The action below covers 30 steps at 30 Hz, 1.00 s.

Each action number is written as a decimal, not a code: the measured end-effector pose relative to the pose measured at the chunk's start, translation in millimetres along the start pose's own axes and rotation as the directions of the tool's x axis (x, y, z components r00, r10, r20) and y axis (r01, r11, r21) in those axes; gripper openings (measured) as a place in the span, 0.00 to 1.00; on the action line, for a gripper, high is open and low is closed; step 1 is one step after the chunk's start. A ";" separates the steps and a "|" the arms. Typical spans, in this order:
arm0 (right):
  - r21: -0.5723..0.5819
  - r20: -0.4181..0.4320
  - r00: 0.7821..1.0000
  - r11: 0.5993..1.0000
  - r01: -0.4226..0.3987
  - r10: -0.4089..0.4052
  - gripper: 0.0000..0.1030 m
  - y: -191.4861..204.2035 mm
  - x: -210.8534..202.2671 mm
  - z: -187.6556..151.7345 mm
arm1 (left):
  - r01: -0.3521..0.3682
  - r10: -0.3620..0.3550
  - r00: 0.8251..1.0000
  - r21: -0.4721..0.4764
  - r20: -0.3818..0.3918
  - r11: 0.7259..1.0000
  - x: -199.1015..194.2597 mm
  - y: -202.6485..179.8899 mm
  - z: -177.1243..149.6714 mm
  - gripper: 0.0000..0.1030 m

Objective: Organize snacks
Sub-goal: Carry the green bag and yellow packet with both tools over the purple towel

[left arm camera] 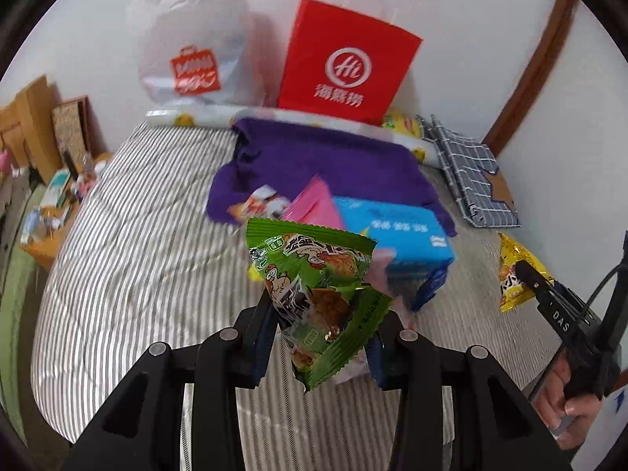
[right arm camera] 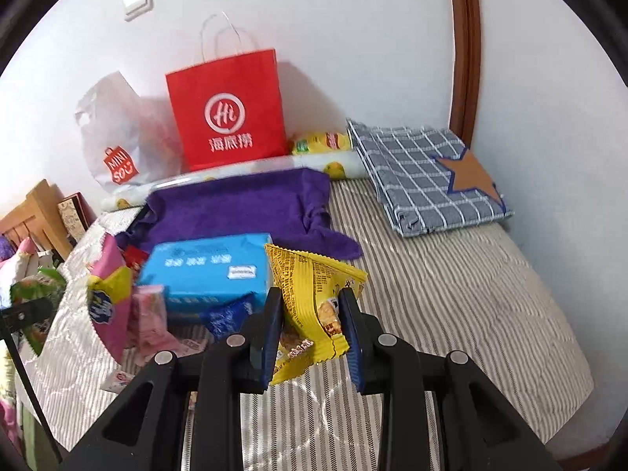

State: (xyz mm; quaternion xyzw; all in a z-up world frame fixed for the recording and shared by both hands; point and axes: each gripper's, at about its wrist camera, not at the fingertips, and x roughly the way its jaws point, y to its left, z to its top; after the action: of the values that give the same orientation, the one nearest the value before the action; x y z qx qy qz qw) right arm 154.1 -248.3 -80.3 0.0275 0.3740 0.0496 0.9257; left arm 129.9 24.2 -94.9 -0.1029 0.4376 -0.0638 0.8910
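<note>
My left gripper (left arm camera: 325, 325) is shut on a green snack packet (left arm camera: 314, 286), held up above the striped bed. My right gripper (right arm camera: 312, 325) is shut on a yellow snack packet (right arm camera: 310, 298), also lifted off the bed; the same yellow snack packet (left arm camera: 518, 271) and right gripper (left arm camera: 528, 274) show at the right edge of the left wrist view. On the bed lies a pile: a blue tissue pack (right arm camera: 208, 274), a pink packet (right arm camera: 108, 298), a pale pink sachet (right arm camera: 151, 322) and a dark blue wrapper (right arm camera: 227, 314). The blue tissue pack (left arm camera: 396, 235) and a pink packet (left arm camera: 314, 204) lie behind the green one.
A red paper bag (right arm camera: 227, 114) and a white plastic bag (right arm camera: 114, 133) stand against the wall behind a purple towel (right arm camera: 243, 204). A folded checked cloth (right arm camera: 424, 172) lies at the back right. A cluttered wooden bedside table (left arm camera: 51, 204) stands left of the bed (left arm camera: 137, 259).
</note>
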 end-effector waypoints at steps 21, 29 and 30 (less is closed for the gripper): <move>-0.080 0.102 0.991 0.994 -0.076 0.084 0.27 40.6 9.0 94.0 | 0.074 -0.080 0.995 0.113 0.052 0.991 15.9 -59.4 104.5 0.38; -0.107 0.098 0.991 0.991 -0.079 0.089 0.27 50.0 42.3 121.1 | 0.067 -0.074 0.995 0.098 0.072 0.993 39.2 -43.3 140.4 0.38; -0.105 0.096 0.991 0.991 -0.081 0.091 0.27 50.5 46.7 123.3 | 0.068 -0.075 0.994 0.094 0.074 0.993 43.4 -40.5 143.6 0.38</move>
State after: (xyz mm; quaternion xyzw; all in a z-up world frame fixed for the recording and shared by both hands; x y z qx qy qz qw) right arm 269.7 -194.6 -19.4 -0.0008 0.3223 0.1070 0.9406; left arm 269.3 -5.7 -33.0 -0.0799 0.3956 -0.1116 0.9081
